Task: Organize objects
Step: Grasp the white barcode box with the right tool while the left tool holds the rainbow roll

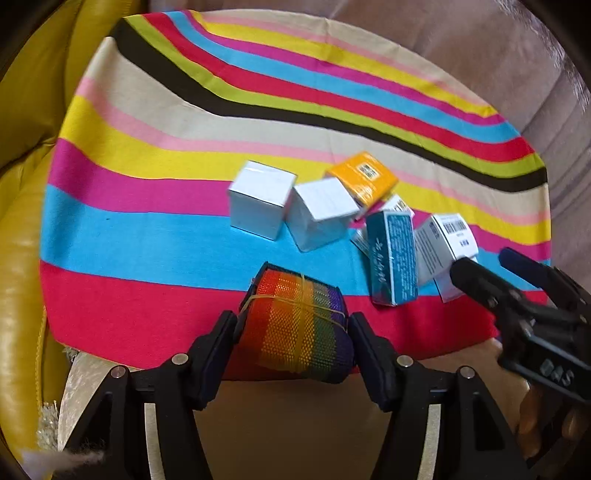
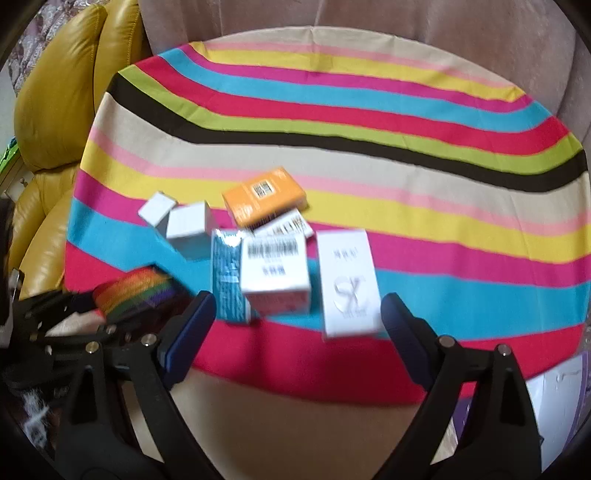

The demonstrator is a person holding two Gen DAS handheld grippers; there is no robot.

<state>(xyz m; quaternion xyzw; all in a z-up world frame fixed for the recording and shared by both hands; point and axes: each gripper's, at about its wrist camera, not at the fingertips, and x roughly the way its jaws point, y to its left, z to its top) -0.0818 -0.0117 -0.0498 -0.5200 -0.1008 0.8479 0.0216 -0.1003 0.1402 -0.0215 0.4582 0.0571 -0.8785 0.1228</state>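
Observation:
My left gripper (image 1: pixel 291 325) is shut on a rainbow mesh roll (image 1: pixel 295 321) bound with rubber bands, at the near edge of the striped table (image 1: pixel 147 236); the roll also shows in the right wrist view (image 2: pixel 136 291). Two white cube boxes (image 1: pixel 258 199) (image 1: pixel 319 212), an orange box (image 1: pixel 364 177), a teal box (image 1: pixel 393 258) and a white barcode box (image 1: pixel 443 243) lie in a cluster. My right gripper (image 2: pixel 297 317) is open, in front of the barcode box (image 2: pixel 275 273) and a tall white box (image 2: pixel 349 284). It shows at the right of the left wrist view (image 1: pixel 487 266).
A yellow leather armchair (image 2: pixel 55 110) stands to the left of the table. A pink-grey sofa (image 2: pixel 369 29) runs behind it. The striped cloth covers the round table top; its far half holds nothing. White and purple items (image 2: pixel 554 387) lie at the lower right.

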